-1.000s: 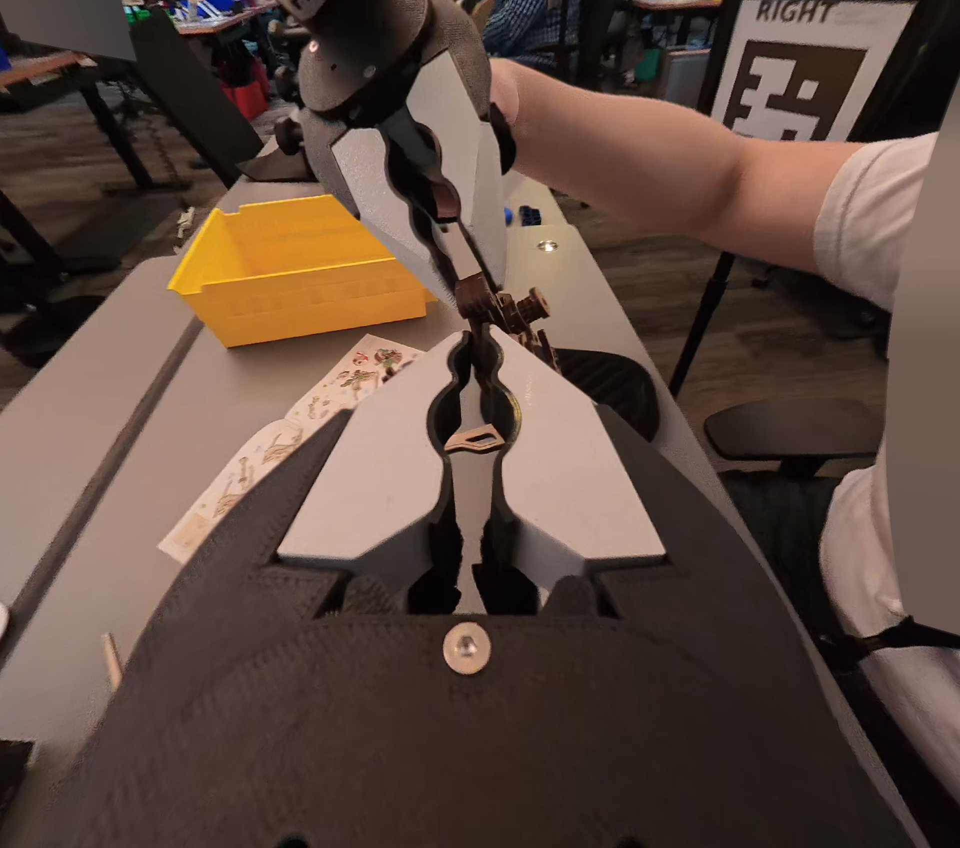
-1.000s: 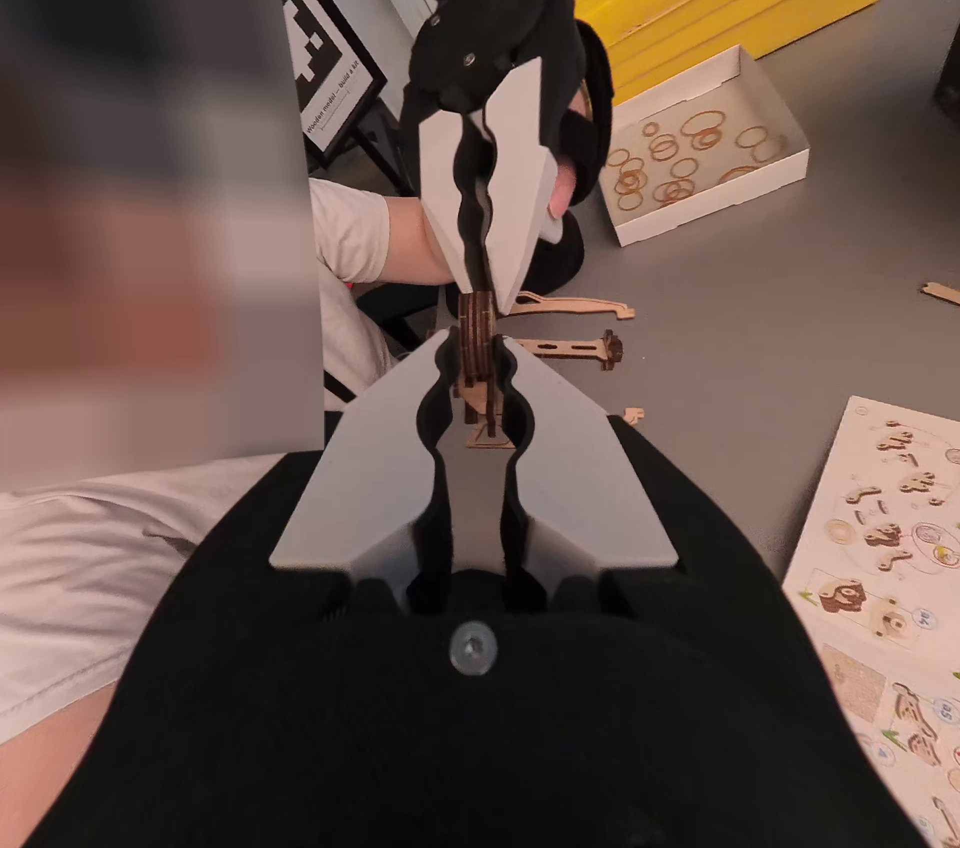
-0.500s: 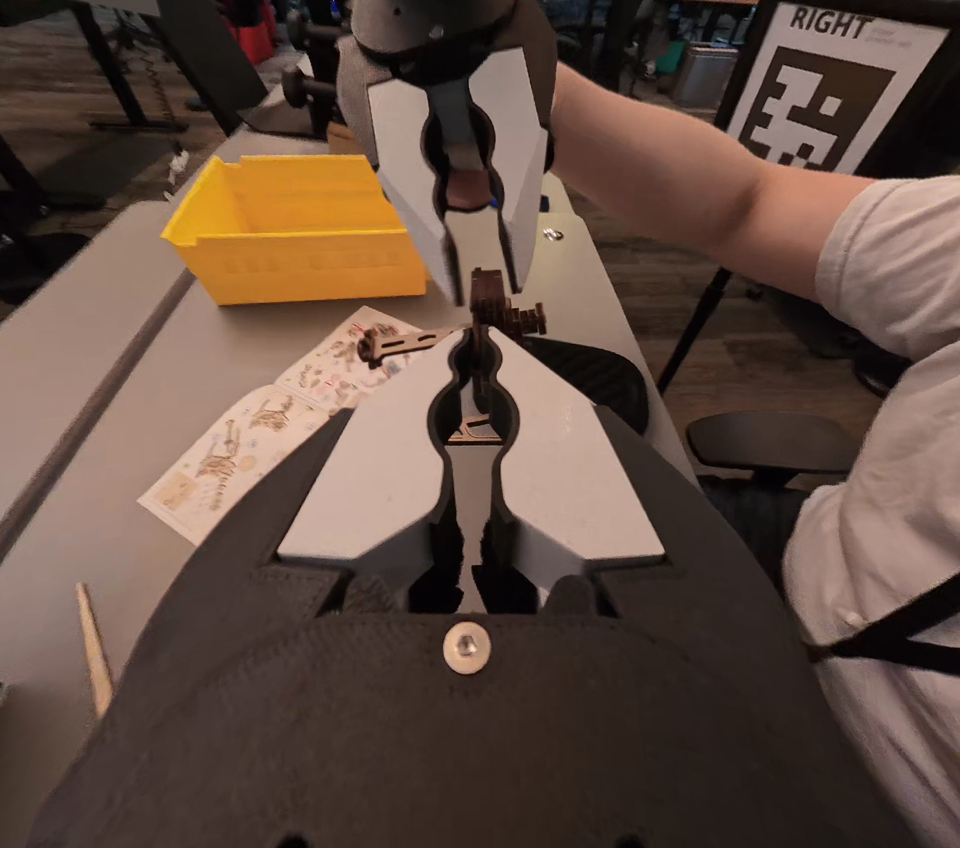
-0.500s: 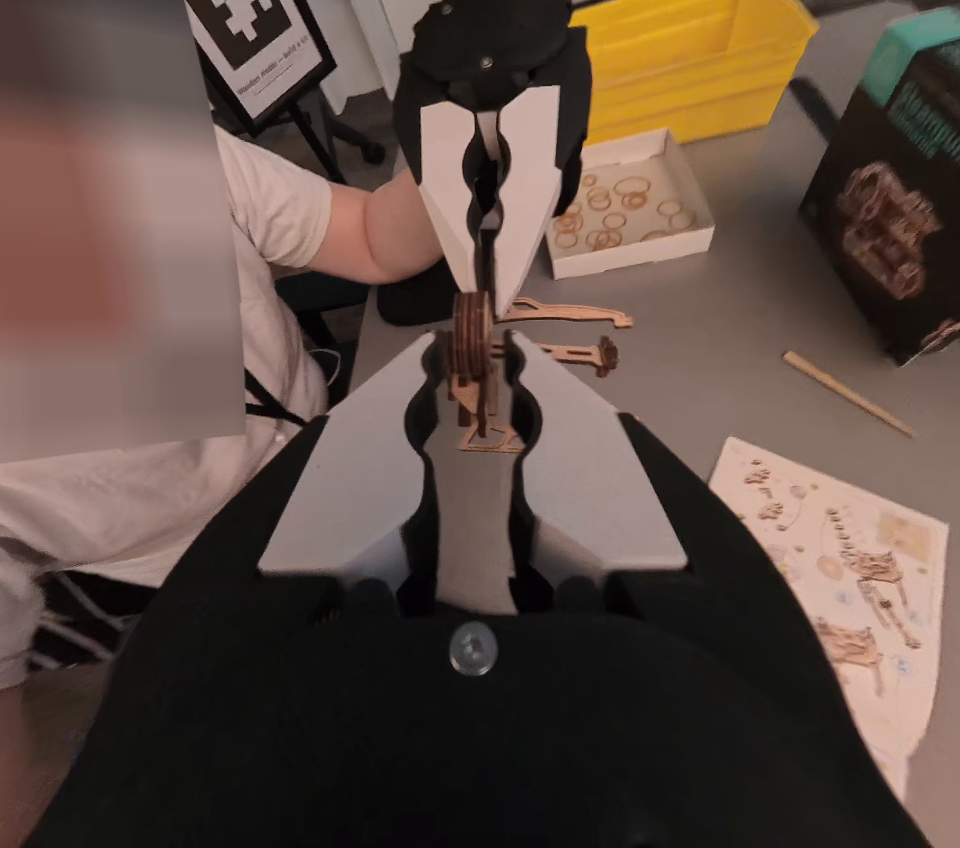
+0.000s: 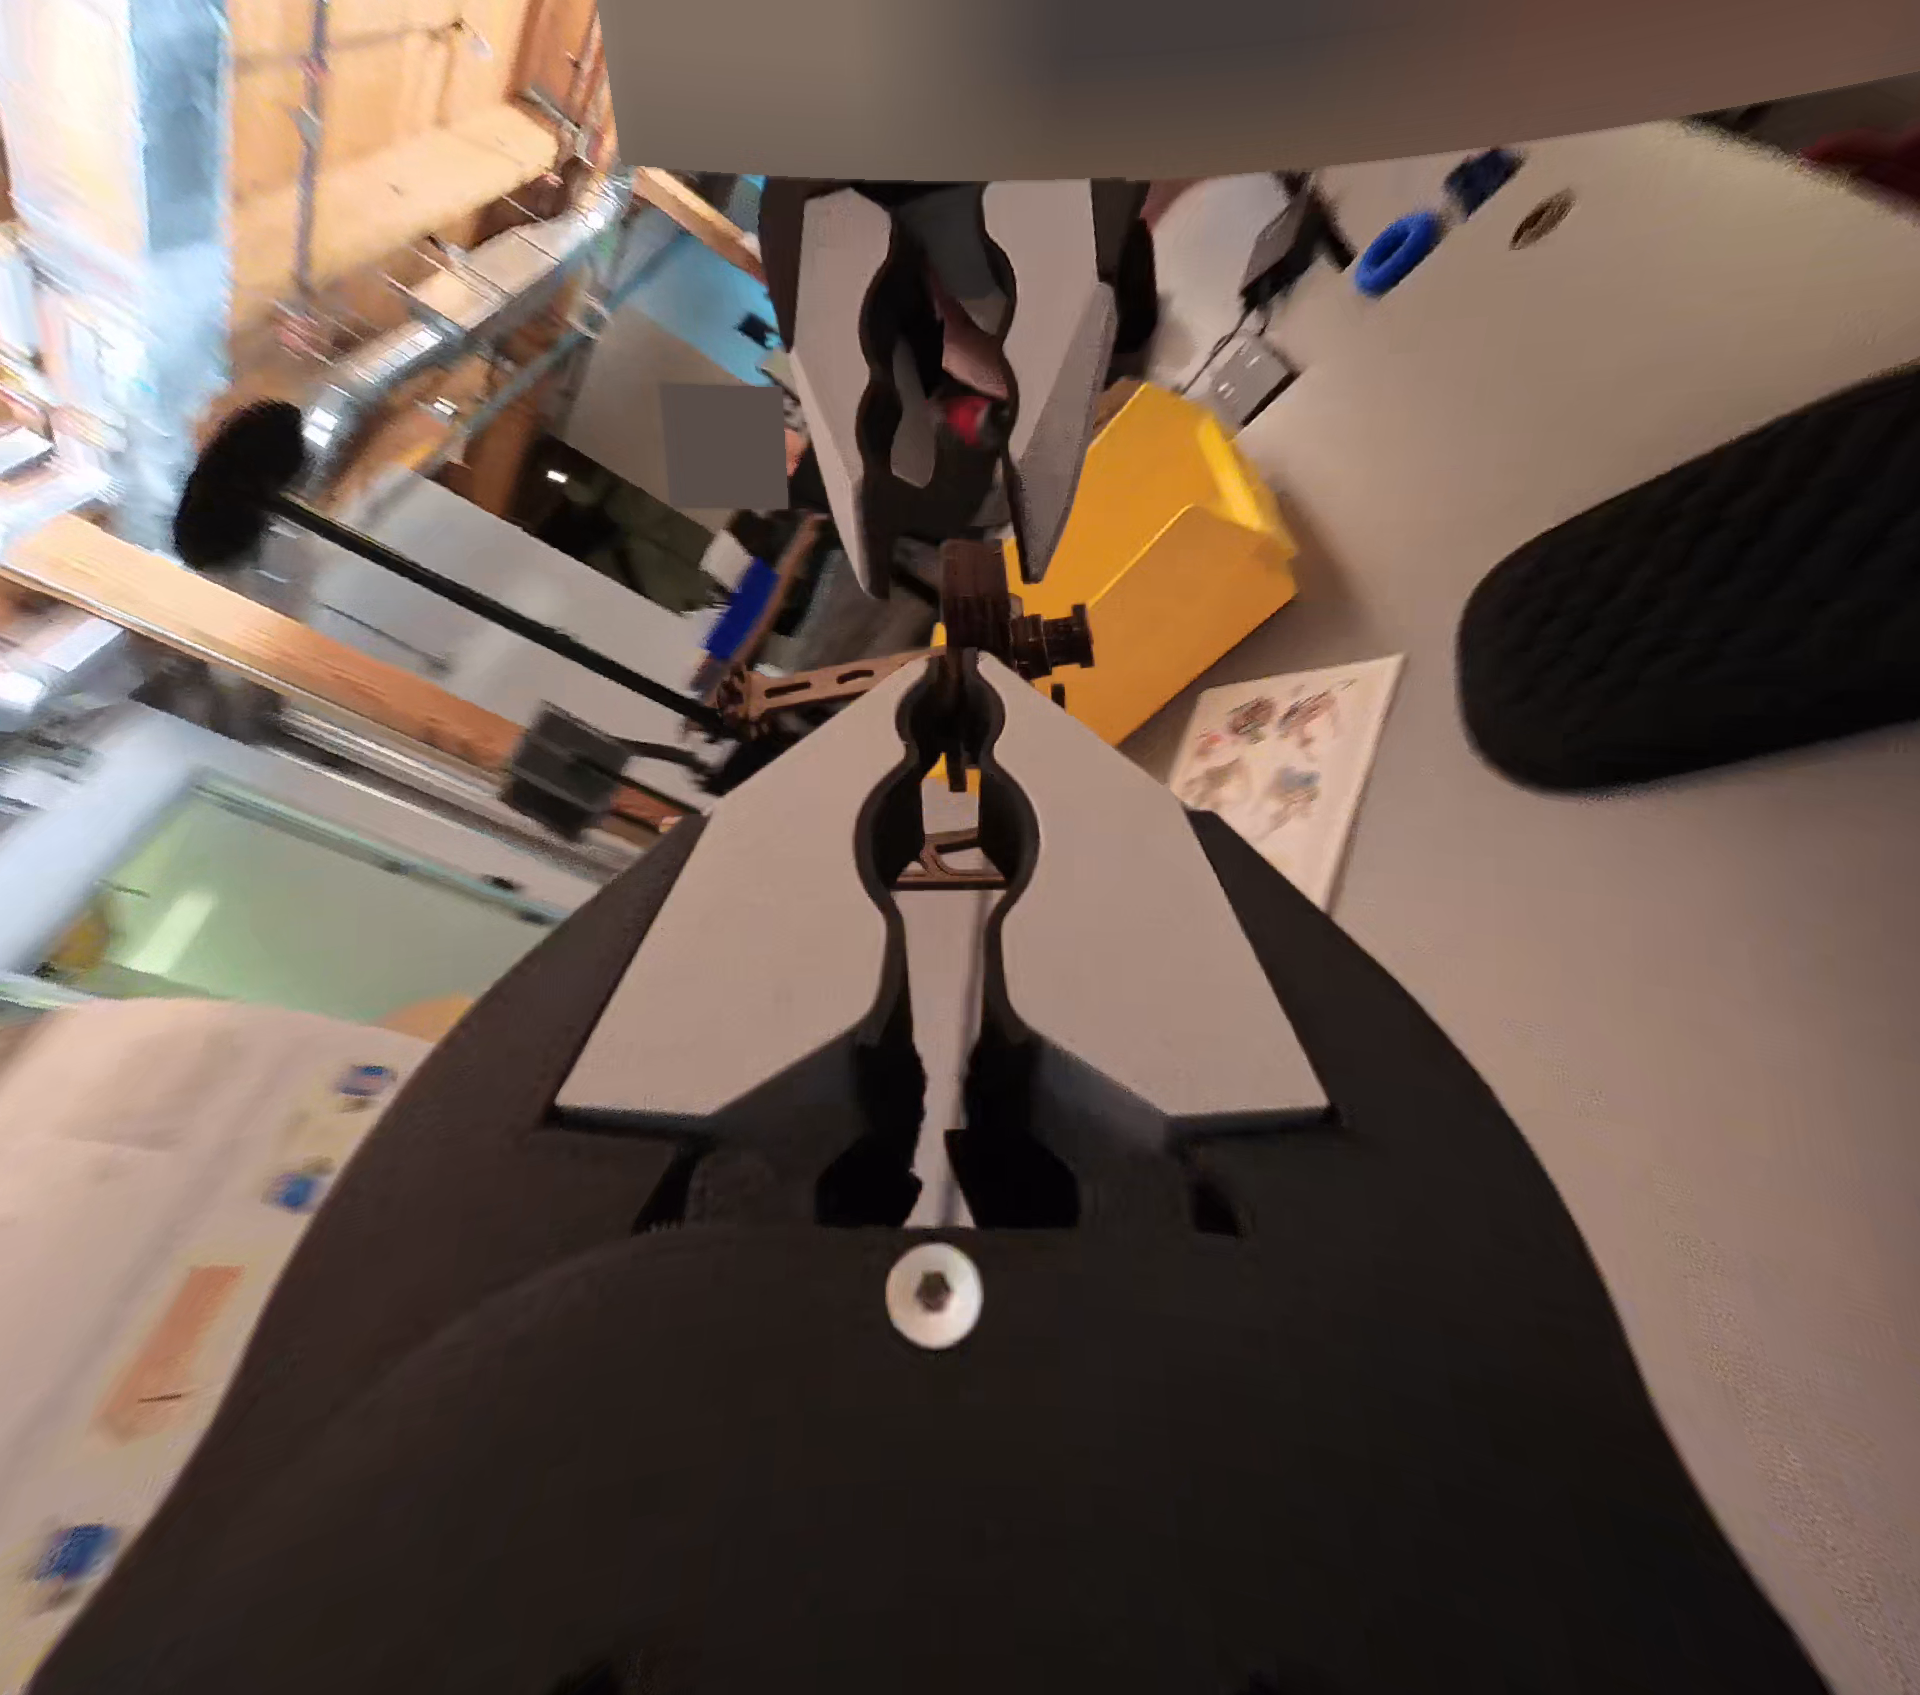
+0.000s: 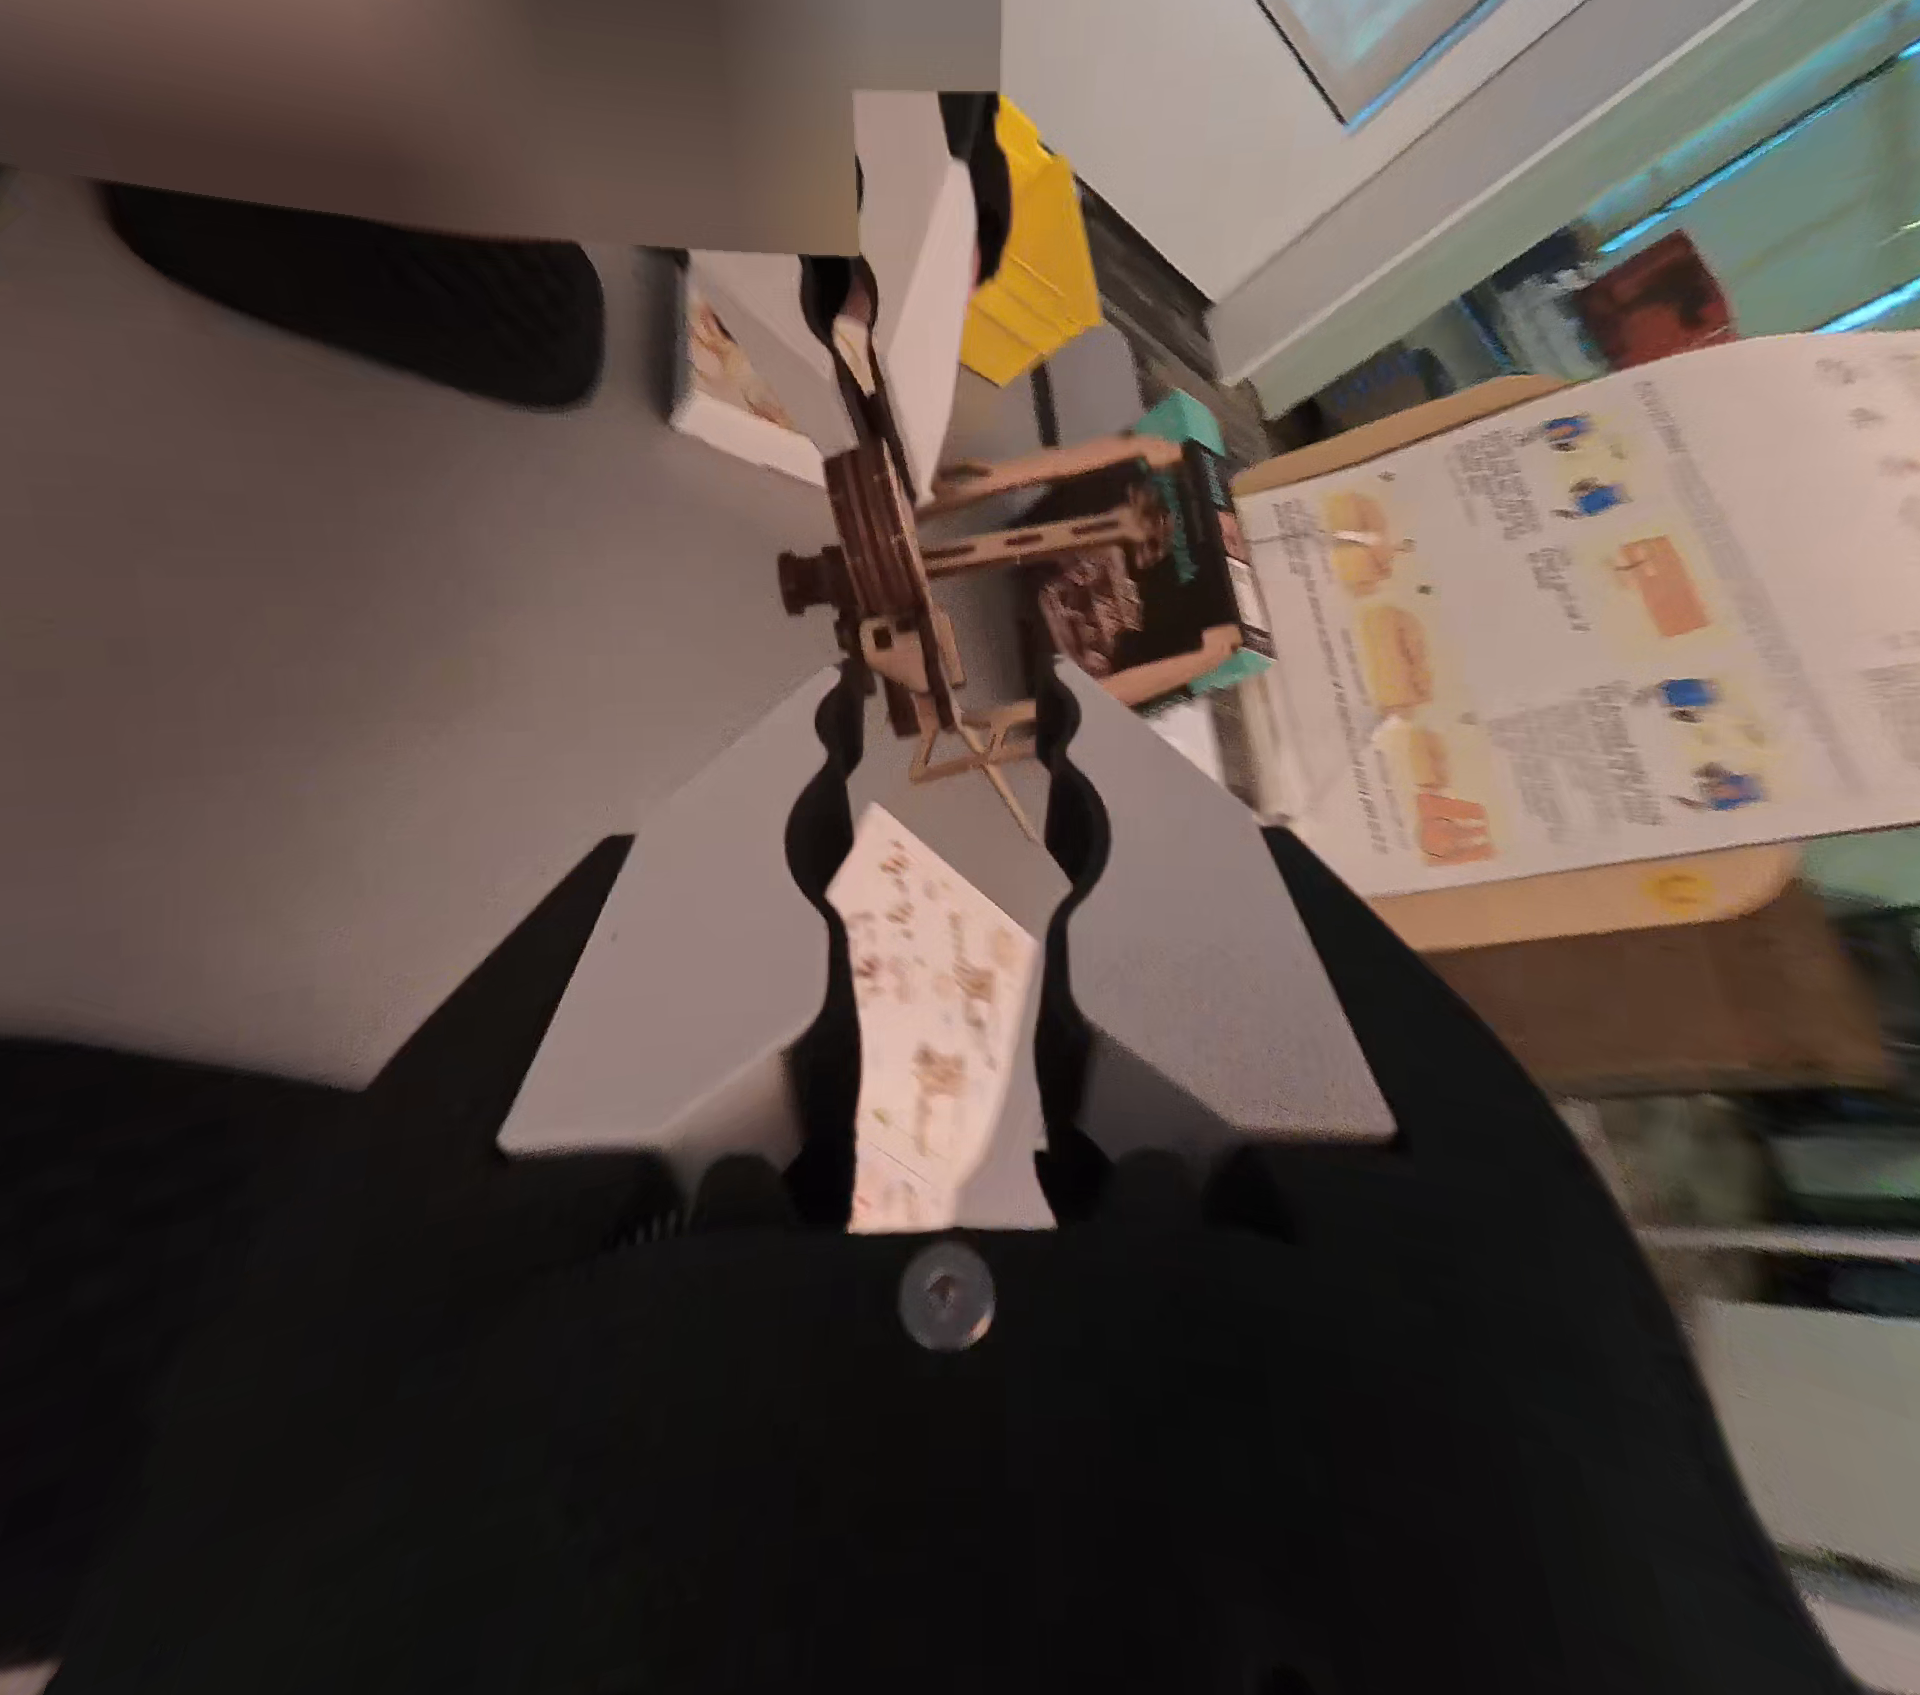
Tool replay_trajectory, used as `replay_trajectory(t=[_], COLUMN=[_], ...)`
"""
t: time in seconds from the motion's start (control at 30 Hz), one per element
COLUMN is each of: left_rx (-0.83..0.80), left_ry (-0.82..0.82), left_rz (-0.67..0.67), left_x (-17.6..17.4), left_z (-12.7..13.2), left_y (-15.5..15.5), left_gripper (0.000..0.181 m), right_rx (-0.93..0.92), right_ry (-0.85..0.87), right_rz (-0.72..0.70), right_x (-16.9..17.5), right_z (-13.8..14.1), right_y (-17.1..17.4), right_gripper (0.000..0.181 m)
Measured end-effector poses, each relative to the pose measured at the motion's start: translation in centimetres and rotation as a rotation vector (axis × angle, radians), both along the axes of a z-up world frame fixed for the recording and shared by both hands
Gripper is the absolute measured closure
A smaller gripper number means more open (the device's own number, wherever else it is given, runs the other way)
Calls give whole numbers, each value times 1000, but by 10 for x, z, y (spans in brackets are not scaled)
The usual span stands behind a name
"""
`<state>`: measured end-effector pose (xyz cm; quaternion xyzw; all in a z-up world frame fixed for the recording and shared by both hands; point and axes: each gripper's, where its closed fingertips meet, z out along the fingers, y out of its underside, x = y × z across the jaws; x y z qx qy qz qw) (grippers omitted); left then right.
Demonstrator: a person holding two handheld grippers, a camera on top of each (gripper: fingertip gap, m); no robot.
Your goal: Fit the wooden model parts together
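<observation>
Bench (image 5: 1558, 1126): grey, tilted steeply in both views; a yellow bin (image 5: 1174, 565) and a printed instruction sheet (image 5: 1288, 762) lay on it.
Left gripper (image 5: 951, 679): clenched on the wooden model (image 5: 971, 606), its tips pinching the lower edge of the dark layered disc stack, held up off the bench.
Right gripper (image 6: 945, 700): released, jaws spread apart, its tips just beside the model's lower frame and, as far as could be seen, not gripping it.
Wooden model: a stack of discs with a knobbed axle to one side and a slotted arm to the other, already joined.
Progress: judged partway; a sub-assembly was together, and more pieces probably remained to fit.
Left wrist view only: the right gripper's spread fingers (image 5: 862, 440) above the model, and a blue ring (image 5: 1397, 265).
Right wrist view only: the kit box (image 6: 1153, 575), a large illustrated poster (image 6: 1558, 606) and the model's triangular foot.
</observation>
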<state>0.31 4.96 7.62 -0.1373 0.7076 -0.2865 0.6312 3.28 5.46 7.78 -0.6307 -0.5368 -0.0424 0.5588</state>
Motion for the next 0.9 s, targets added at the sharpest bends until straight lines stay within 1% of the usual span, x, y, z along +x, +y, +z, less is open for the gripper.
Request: replay_trajectory(t=[0.1,0.17,0.27,0.33,0.47,0.53,0.63,0.73,0.77,0.87,0.9], left_rx=[214,289,332,354,358,370,338,218,174,50,15], left_ry=[-104,-121,-122,-110,-106,-104,-93,-66,-52,14,28], left_rz=[80,102,97,102,88,88,75,45,27,0,-5], left_x=[2,4,5,5,4,4,3,4,3,0,-1], left_z=[-2,-6,-10,-13,-14,-14,-14,-12,-12,-9,-7], left_y=[-3,-7,-15,-16,-21,-22,-22,-22,-22,-19,-17], left_gripper=[181,181,181,181,181,181,181,181,178,158,154], right_rx=[113,170,216,240,259,261,253,205,182,115,95], right_ry=[-129,-223,-367,-431,-500,-527,-555,-507,-476,-373,-340], right_rz=[-28,-36,-47,-62,-71,-70,-79,-89,-95,-109,-104], right_x=[2,-1,-7,-9,-14,-15,-15,-15,-15,-15,-16], right_z=[-4,-10,-23,-26,-29,-29,-30,-29,-28,-25,-24], right_y=[-7,-11,-13,-13,-12,-13,-13,-13,-14,-14,-15], right_gripper=[150,150,148,147,148,153,156,156,156,156,156])
